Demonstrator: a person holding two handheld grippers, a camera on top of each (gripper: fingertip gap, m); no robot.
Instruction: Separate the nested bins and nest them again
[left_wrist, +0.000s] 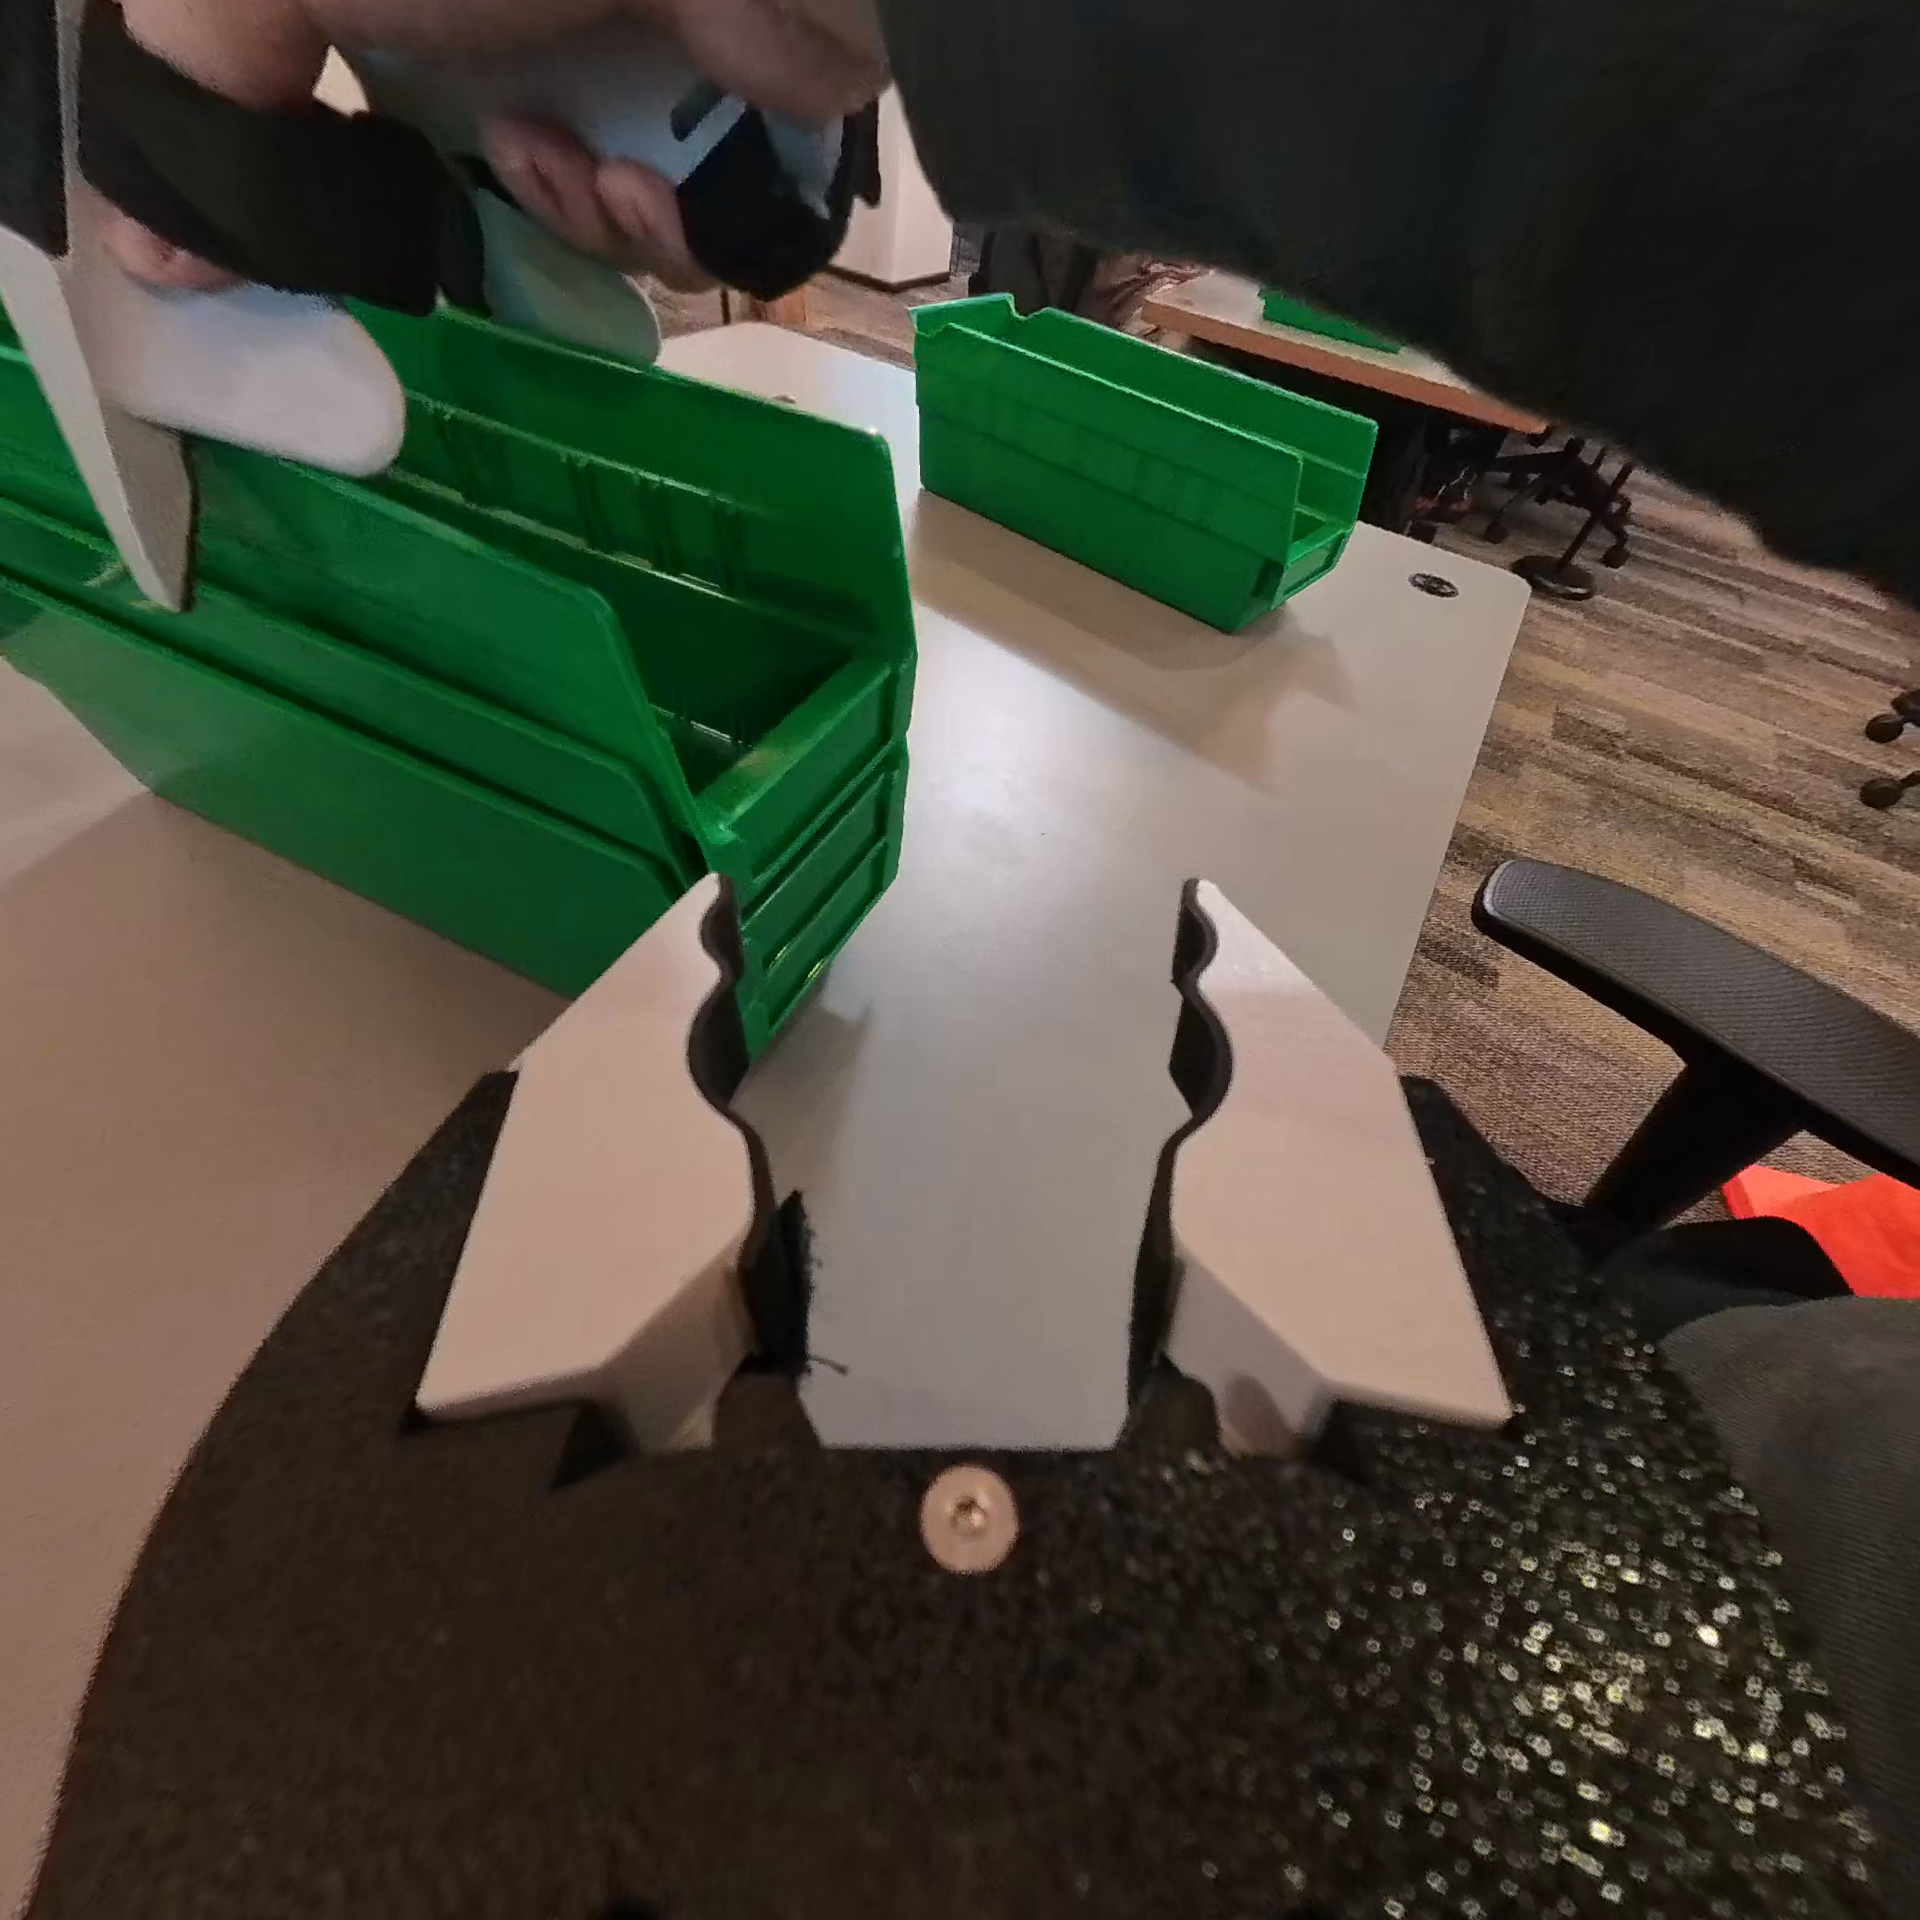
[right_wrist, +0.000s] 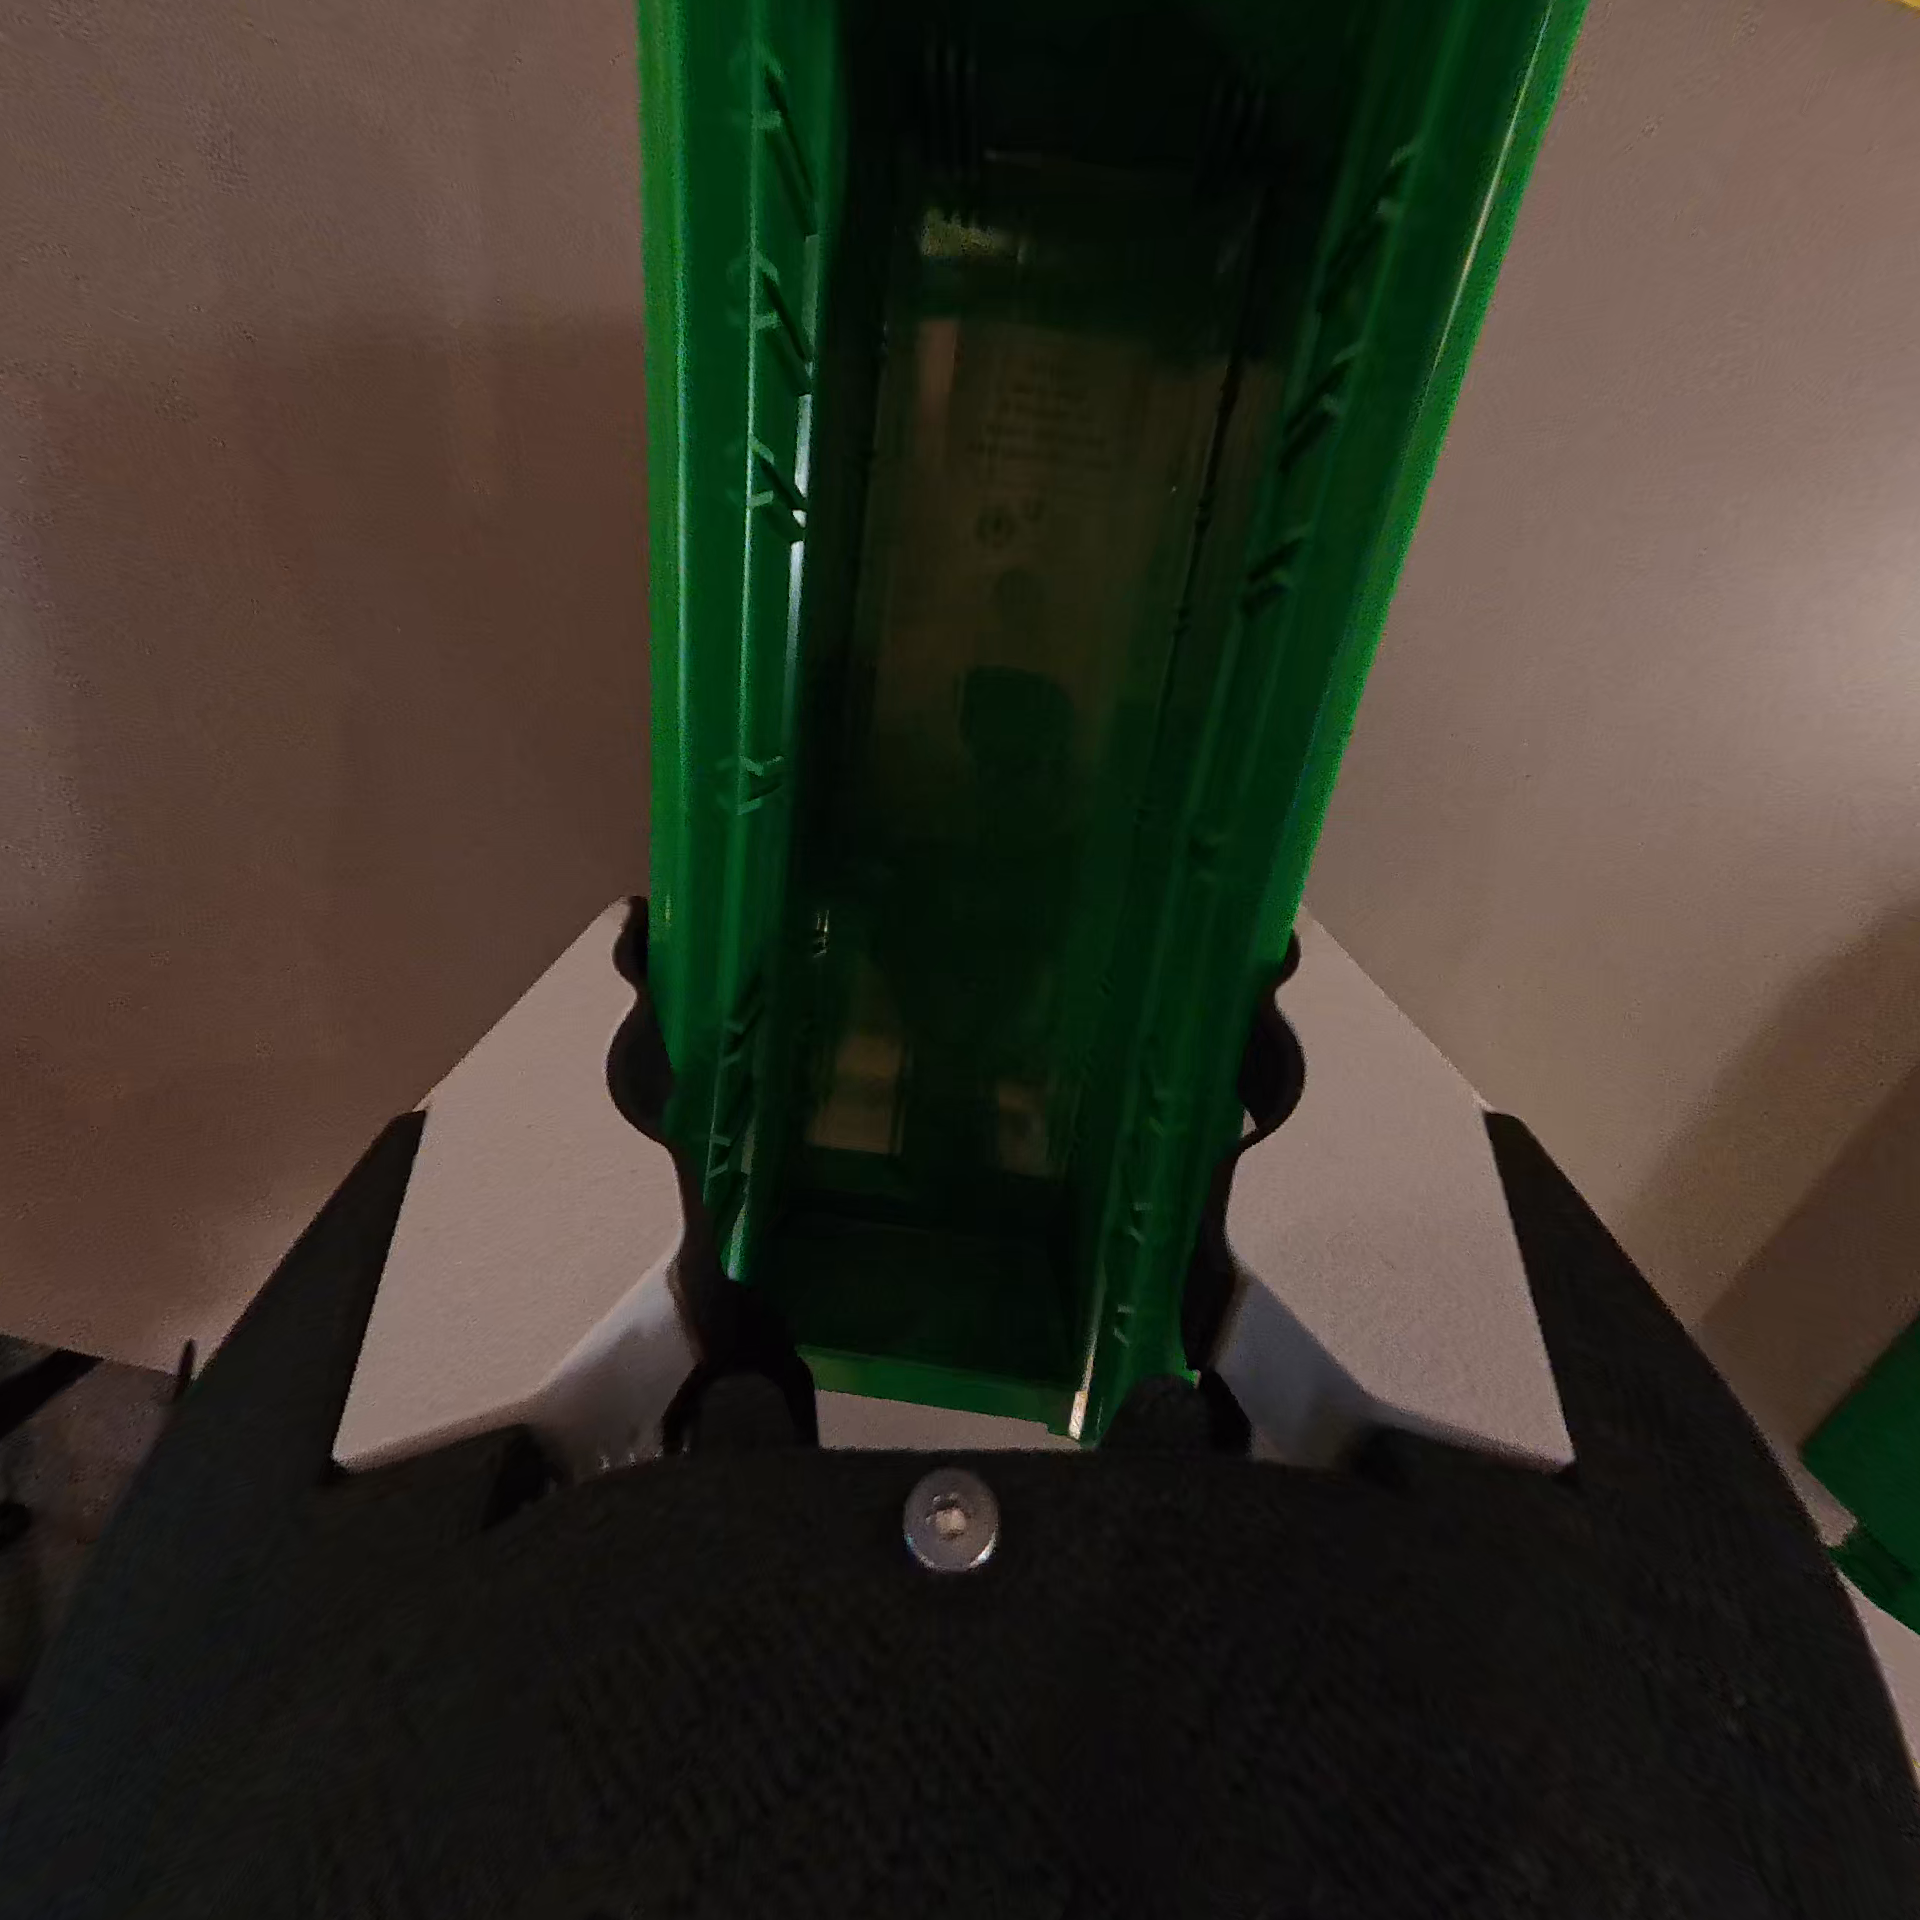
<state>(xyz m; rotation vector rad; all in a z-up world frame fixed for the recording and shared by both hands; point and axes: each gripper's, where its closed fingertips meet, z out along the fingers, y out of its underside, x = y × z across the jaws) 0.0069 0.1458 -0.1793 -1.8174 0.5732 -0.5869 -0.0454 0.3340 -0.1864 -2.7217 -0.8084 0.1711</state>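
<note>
The right hand-held gripper (right_wrist: 961, 1122) pinches the top bin (right_wrist: 1039, 644) of the nested stack (left_wrist: 436, 665) on the bench (left_wrist: 1091, 727). Lift squarely; brace the stack with the spread left hand-held gripper (left_wrist: 961, 997)

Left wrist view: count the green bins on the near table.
4: three nested in the stack at left, top bin in the right gripper; a lone bin near the far edge. Others may be nested unseen.
</note>
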